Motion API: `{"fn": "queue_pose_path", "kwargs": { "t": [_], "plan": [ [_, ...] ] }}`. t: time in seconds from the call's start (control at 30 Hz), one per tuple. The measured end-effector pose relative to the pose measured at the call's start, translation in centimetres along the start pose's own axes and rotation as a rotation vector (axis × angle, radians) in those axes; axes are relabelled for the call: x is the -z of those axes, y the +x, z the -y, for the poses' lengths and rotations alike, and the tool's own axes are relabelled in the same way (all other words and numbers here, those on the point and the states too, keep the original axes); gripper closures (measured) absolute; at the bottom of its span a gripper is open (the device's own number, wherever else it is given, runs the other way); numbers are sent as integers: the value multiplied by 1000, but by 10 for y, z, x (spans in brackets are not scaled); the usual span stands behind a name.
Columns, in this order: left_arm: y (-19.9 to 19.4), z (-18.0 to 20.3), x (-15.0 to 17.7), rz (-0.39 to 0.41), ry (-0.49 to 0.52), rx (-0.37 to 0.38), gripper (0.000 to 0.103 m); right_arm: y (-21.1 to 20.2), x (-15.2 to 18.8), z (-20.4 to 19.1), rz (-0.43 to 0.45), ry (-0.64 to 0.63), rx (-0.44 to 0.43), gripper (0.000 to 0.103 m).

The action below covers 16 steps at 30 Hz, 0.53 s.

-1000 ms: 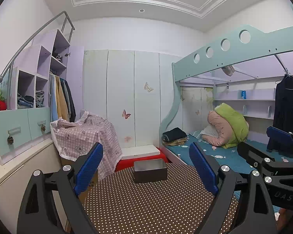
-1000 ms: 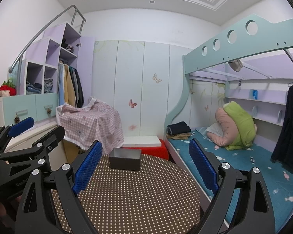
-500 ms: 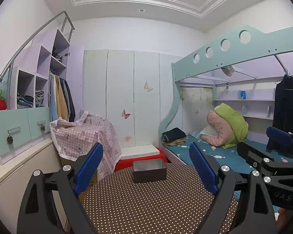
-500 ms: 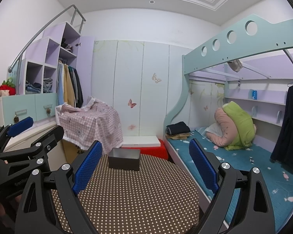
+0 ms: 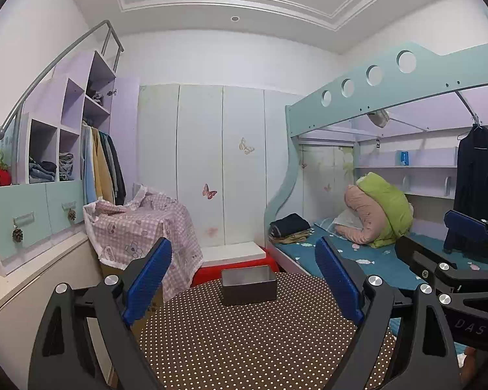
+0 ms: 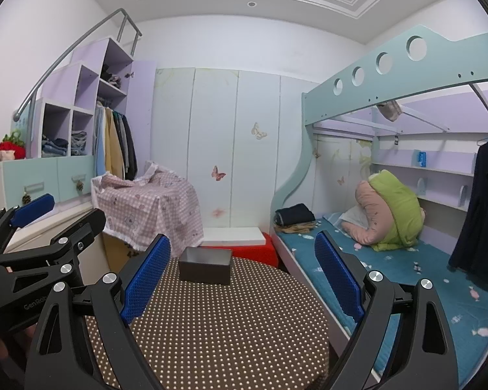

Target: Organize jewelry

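Note:
A dark open box [image 5: 249, 284] [image 6: 205, 265] with a pale inside stands at the far side of a round table with a brown dotted cloth [image 5: 260, 341] [image 6: 227, 331]. No jewelry shows in either view; the box's inside is hidden by its wall. My left gripper [image 5: 244, 289] is held over the near part of the table, open, with nothing between its blue pads. My right gripper [image 6: 240, 286] hangs beside it, also open and empty. Each gripper appears at the edge of the other's view: the right gripper [image 5: 455, 260] and the left gripper [image 6: 32, 227].
A bunk bed [image 6: 390, 260] with a teal mattress runs along the right of the table. A box draped in pink checked cloth [image 5: 140, 227] and a red stool [image 5: 234, 268] stand behind it. A counter and drawers [image 5: 26, 214] line the left wall.
Both grippers have drifted slightly; the box sits a touch lower and further left in the right wrist view. Both stay open.

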<state>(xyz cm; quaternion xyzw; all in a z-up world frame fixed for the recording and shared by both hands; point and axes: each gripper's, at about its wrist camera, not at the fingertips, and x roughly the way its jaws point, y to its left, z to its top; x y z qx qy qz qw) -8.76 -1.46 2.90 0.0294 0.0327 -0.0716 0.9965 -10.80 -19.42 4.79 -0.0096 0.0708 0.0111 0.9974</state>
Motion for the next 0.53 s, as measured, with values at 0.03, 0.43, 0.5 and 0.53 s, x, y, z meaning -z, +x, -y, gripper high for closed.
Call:
{"fn": "queue_pose_path", "kwargs": {
  "t": [0.03, 0.43, 0.5, 0.53],
  "plan": [
    [-1, 0, 0, 2, -1, 1, 16, 0, 0, 0, 3, -1, 1, 16],
    [-5, 2, -6, -12, -20, 19, 16, -3, 0, 4, 9, -1, 3, 16],
    [-5, 1, -7, -12, -20, 21, 16, -3, 1, 4, 10, -3, 6, 16],
    [-5, 2, -7, -11, -18, 20, 16, -3, 1, 5, 10, -4, 5, 16]
  ]
}}
